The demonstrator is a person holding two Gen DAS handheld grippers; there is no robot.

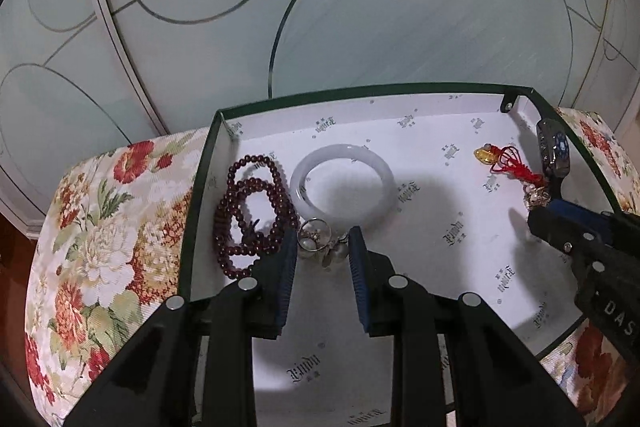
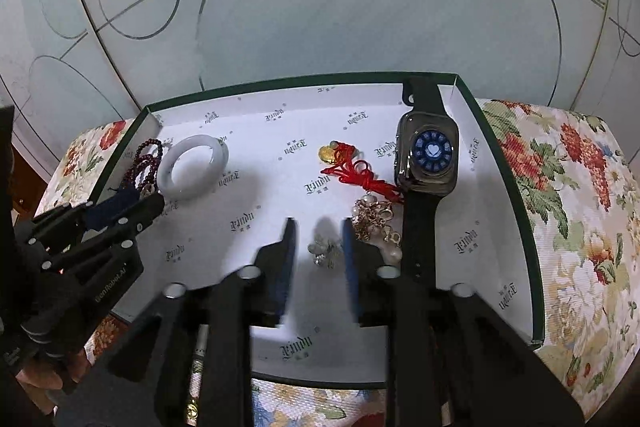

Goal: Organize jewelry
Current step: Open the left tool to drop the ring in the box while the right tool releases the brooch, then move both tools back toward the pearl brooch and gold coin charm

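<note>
A green-rimmed box [image 1: 400, 91] with white printed lining holds the jewelry. In the left wrist view my left gripper [image 1: 323, 239] is open, its fingers on either side of a silver ring cluster [image 1: 318, 239], beside dark red beads [image 1: 252, 211] and a white jade bangle [image 1: 344, 183]. In the right wrist view my right gripper [image 2: 319, 239] is open around a small silver brooch [image 2: 324, 249] on the box floor. A pearl and gold charm piece [image 2: 376, 223], a red cord with gold pendant [image 2: 348, 167] and a black smartwatch [image 2: 428, 155] lie to its right.
The box [image 2: 536, 247] sits on a floral cushion [image 2: 580, 207] [image 1: 92, 235]. A frosted glass panel with circle lines [image 1: 360, 7] stands close behind. A pen-like object [image 2: 198, 367] lies under the right gripper at the box's front edge.
</note>
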